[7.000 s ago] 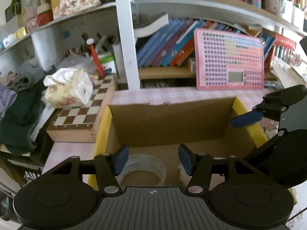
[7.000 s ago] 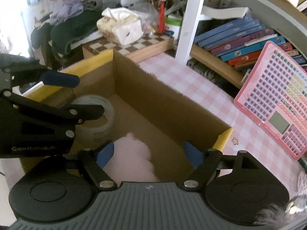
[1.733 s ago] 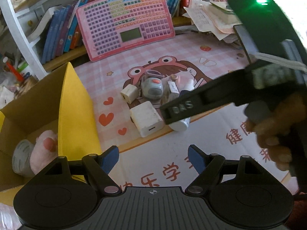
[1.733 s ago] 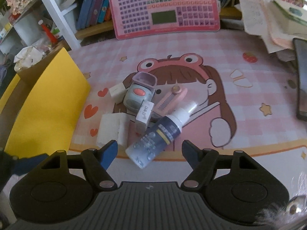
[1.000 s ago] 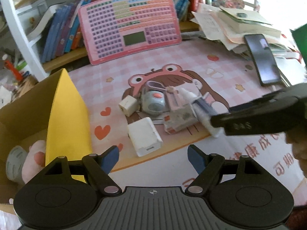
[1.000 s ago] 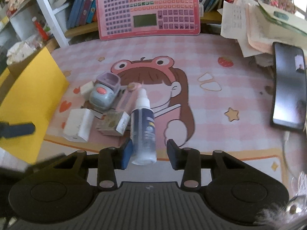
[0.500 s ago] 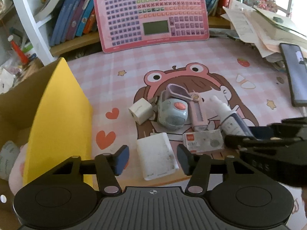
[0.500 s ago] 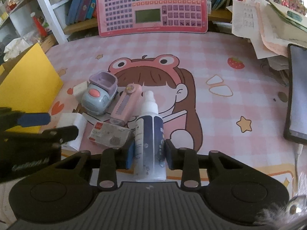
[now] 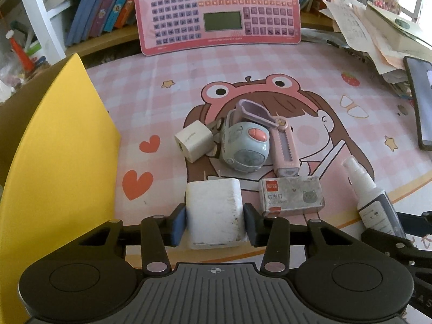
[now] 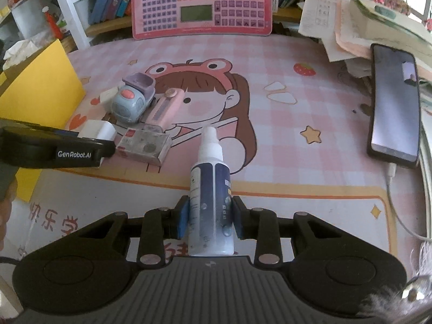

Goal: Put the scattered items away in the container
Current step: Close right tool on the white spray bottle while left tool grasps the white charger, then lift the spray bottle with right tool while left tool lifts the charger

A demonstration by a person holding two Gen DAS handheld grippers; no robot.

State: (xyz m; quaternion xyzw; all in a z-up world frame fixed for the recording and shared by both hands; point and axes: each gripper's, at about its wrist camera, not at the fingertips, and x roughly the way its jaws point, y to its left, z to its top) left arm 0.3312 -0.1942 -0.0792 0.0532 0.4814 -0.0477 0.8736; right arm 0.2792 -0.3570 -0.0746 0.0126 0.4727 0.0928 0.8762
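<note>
Pinching white charger [image 9: 214,212] in left gripper [image 9: 214,222], spray bottle [image 10: 210,202] in right gripper [image 10: 210,220], for carrying left to yellow-flapped box [image 9: 54,145].

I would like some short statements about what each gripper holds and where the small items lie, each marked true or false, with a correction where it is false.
1. The left gripper is closed on the white charger block. True.
2. The right gripper is open and holds nothing. False: its pads press both sides of the spray bottle.
3. The staple box lies on the mat to the right of the white charger block. True.
4. The phone lies inside the cardboard box. False: it lies at the right edge of the table, beside the paper pile.
5. The blue-grey toy car is in the right gripper. False: it lies on the mat.
</note>
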